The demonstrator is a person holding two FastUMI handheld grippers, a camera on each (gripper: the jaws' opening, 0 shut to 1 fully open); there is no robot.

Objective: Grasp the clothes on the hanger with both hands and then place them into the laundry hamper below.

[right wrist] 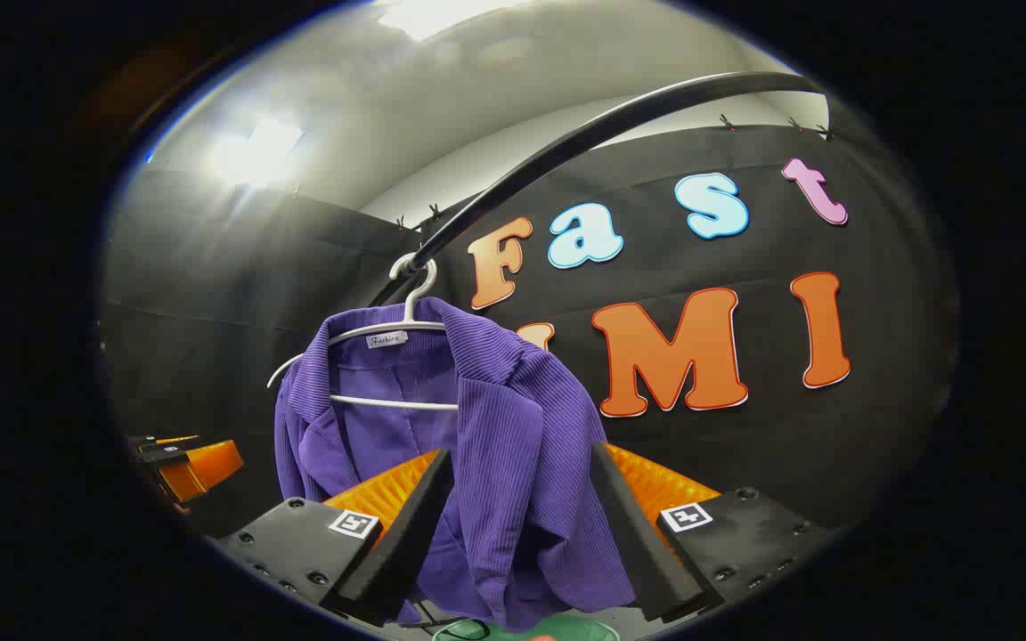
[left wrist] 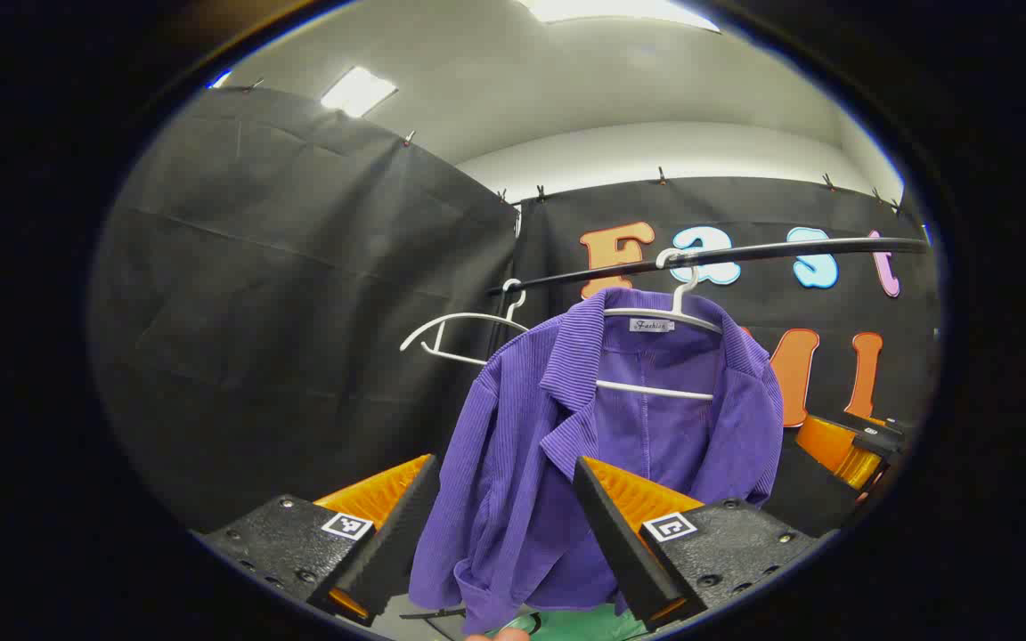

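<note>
A purple ribbed jacket [left wrist: 531,445] hangs on a white hanger [left wrist: 682,307] from a black rail [left wrist: 745,254]. My left gripper [left wrist: 504,481] is open, its fingers apart with the jacket's left front beyond the gap. In the right gripper view the same jacket [right wrist: 513,427] hangs from the hanger [right wrist: 406,325], and my right gripper [right wrist: 522,472] is open around the jacket's right side, not pressing on it. The green hamper rim [right wrist: 584,630] peeks out at the bottom below the jacket. The right gripper [left wrist: 847,445] also appears past the jacket's far edge in the left gripper view.
An empty white hanger [left wrist: 460,334] hangs on the rail to the left of the jacket. Black cloth walls [left wrist: 299,312] close the booth on the left and behind. The left gripper [right wrist: 188,463] shows at the left edge of the right gripper view.
</note>
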